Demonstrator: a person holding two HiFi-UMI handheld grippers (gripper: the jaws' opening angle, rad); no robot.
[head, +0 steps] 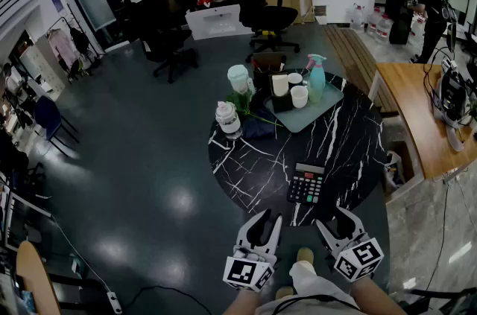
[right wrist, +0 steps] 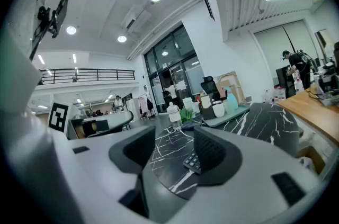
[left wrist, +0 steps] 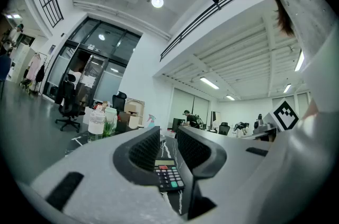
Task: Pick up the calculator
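My left tool (head: 261, 221) and right tool (head: 336, 219) are open and empty, and the calculator (head: 306, 183) lies ahead, pointing away, nearer the right one.

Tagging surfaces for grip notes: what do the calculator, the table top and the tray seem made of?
The calculator looks like hard plastic: a matt black case with raised keys. The table top is black with white veins and a slight sheen, so either polished marble or a marble-look laminate; the pictures leave that open. The tray is a dull, even grey-green, probably plastic.

Left gripper (head: 268, 218) and right gripper (head: 332, 220), jaws apart.
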